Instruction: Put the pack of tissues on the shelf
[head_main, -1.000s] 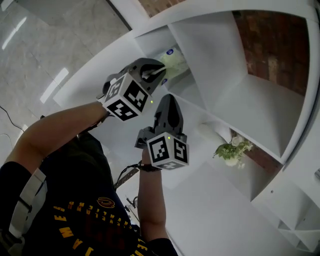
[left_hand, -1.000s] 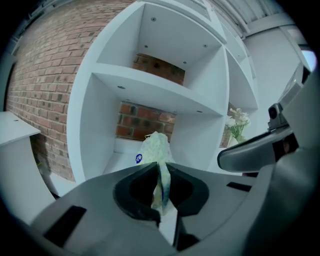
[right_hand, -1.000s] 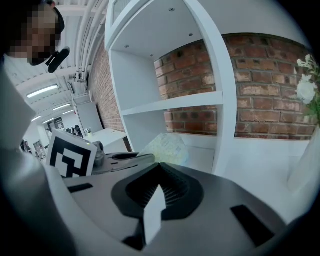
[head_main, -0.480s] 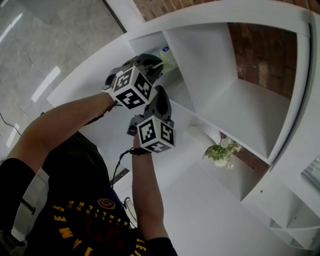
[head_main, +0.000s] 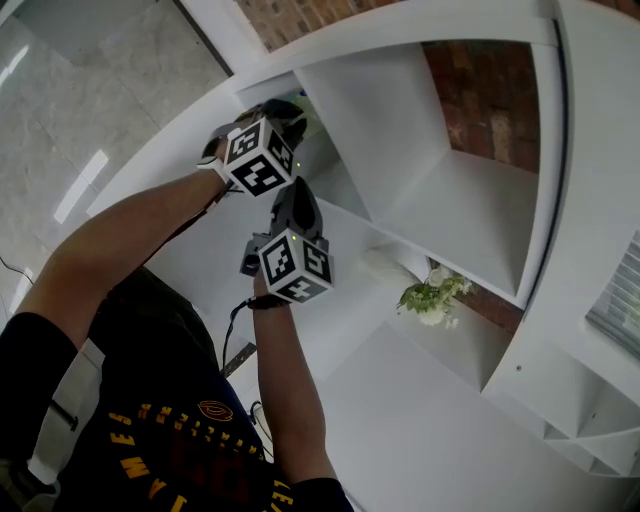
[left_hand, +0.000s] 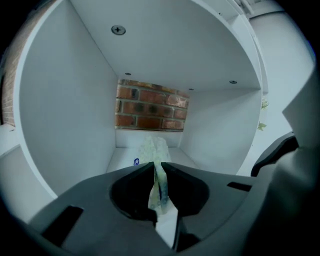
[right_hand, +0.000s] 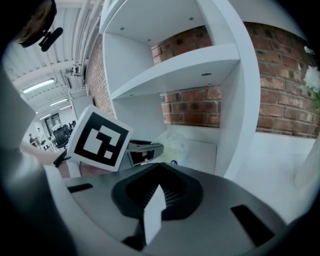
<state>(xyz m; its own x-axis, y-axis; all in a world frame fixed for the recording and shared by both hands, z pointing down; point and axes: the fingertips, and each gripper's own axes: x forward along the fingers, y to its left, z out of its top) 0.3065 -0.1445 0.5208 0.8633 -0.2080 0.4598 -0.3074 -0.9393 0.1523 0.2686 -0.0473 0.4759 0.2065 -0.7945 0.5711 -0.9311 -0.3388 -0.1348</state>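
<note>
The left gripper (left_hand: 157, 167) is pinching the pack of tissues (left_hand: 153, 149) by its wrapper edge, though its jaws are just beginning to part. The pack is sitting straight ahead of them inside the shelf (left_hand: 70, 115) compartment. The right gripper (right_hand: 158, 167) is hovering beside it, closed and empty.

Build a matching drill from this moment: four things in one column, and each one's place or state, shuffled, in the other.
Things
1. tissues
2. right gripper
3. flowers
4. bricks

Place or state
A. behind the shelf
B. shut, nothing in it
C. inside the left compartment
D. off to the right, past the divider

Pairs: 1-C, 2-B, 3-D, 4-A
</note>
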